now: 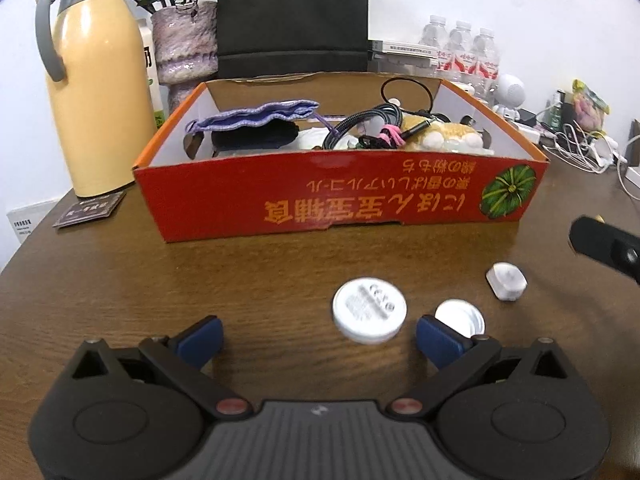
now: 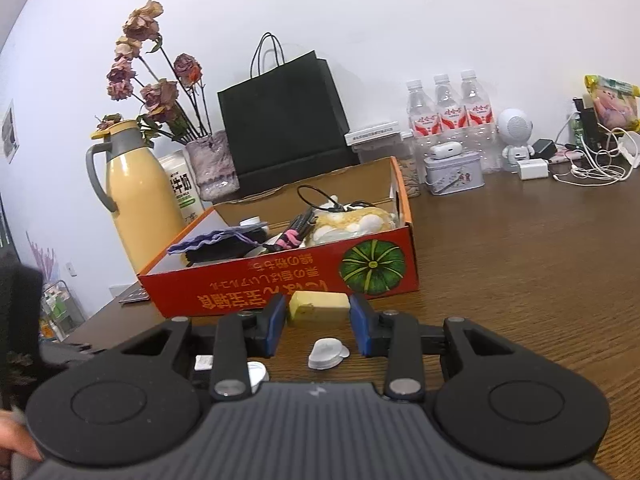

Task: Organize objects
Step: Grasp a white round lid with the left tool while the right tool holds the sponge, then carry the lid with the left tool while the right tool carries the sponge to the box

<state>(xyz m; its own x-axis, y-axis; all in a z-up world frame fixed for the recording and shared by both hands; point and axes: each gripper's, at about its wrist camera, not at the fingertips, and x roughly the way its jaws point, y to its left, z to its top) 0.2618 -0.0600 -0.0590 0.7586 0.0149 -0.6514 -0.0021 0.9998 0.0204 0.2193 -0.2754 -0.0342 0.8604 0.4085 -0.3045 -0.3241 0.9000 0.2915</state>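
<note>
Box (image 1: 340,196) of cables (image 1: 360,124), purple pouch (image 1: 260,114) and plush toy (image 1: 444,132) on table (image 1: 200,280).
Left gripper (image 1: 318,334) spread wide near white lid (image 1: 370,310); right gripper (image 2: 318,320) clamps yellow block (image 2: 318,307).

The table (image 1: 120,300) is showing a brown wood grain with a dull sheen. The box (image 1: 344,200) is presenting printed orange cardboard outside, plain matt white and raw brown board inside. The round lid (image 1: 369,310) is appearing as smooth white plastic. The thermos (image 1: 96,92) is displaying glossy yellow plastic. The pouch (image 1: 260,114) is showing soft purple cloth.
</note>
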